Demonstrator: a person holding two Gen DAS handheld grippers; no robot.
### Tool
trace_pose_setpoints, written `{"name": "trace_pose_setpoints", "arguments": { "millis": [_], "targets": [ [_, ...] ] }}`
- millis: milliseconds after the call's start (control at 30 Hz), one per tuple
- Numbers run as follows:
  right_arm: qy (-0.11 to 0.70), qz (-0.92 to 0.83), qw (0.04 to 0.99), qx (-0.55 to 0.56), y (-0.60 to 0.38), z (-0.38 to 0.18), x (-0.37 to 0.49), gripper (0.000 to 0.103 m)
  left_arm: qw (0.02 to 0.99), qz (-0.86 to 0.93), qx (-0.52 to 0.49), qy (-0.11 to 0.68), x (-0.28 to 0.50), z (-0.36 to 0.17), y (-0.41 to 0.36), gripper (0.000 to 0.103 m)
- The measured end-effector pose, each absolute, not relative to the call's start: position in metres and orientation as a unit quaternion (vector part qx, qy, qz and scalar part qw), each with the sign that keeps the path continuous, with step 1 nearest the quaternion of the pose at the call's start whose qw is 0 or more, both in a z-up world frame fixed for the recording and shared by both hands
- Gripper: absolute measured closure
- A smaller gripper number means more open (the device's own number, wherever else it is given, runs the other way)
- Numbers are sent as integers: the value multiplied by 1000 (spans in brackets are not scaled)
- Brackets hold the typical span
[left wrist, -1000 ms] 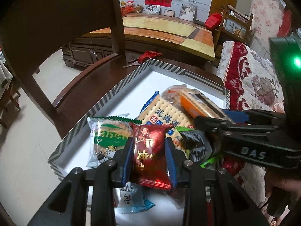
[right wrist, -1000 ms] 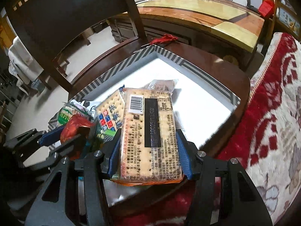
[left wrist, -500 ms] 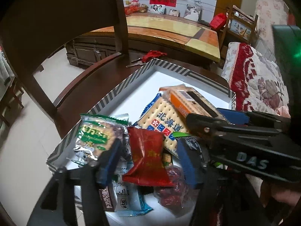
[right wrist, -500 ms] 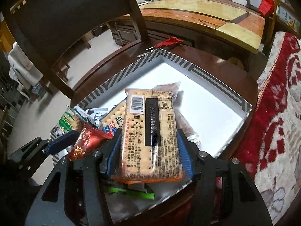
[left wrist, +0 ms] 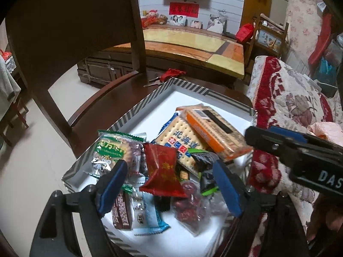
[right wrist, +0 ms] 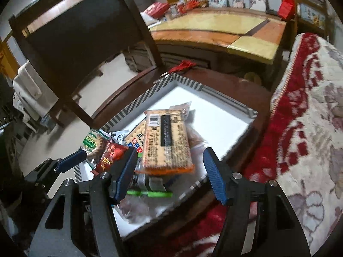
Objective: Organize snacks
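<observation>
Beyond the snack pile (left wrist: 171, 160), the striped-rimmed box (left wrist: 137, 109) floor lies bare.

The left gripper (left wrist: 169, 182) is a matte black frame with two angular arms, each pierced by a long slot and fastened with round silver screws near the joints. Its fingers (left wrist: 111, 185) carry ribbed, deep-blue pads on their inner faces. The right gripper (right wrist: 170, 171) is built the same way: black slotted arms, silver screw heads, blue ribbed pads (right wrist: 214, 176). Seen from the left wrist, its black body bears white letters reading "DAS".
</observation>
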State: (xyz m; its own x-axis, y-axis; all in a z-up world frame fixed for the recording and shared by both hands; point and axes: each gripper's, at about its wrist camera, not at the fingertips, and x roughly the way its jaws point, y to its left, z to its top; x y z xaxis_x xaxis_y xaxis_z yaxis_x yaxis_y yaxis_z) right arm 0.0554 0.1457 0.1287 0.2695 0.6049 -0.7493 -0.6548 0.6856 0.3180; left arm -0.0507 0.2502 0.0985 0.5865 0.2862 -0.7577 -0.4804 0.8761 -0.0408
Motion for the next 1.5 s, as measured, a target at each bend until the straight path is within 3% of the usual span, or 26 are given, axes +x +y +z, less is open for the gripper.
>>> {"name": "trace_pose_setpoints", "arguments": {
  "millis": [200, 467, 1500],
  "targets": [
    [441, 370, 818, -18, 112, 135, 35, 39, 895, 224, -108, 370, -65, 108, 231, 15],
    [418, 359, 834, -16, 78, 140, 2, 39, 904, 235, -97, 344, -84, 121, 213, 0],
    [429, 355, 831, -14, 41, 140, -24, 39, 910, 211, -48, 354, -94, 128, 180, 0]
  ]
}}
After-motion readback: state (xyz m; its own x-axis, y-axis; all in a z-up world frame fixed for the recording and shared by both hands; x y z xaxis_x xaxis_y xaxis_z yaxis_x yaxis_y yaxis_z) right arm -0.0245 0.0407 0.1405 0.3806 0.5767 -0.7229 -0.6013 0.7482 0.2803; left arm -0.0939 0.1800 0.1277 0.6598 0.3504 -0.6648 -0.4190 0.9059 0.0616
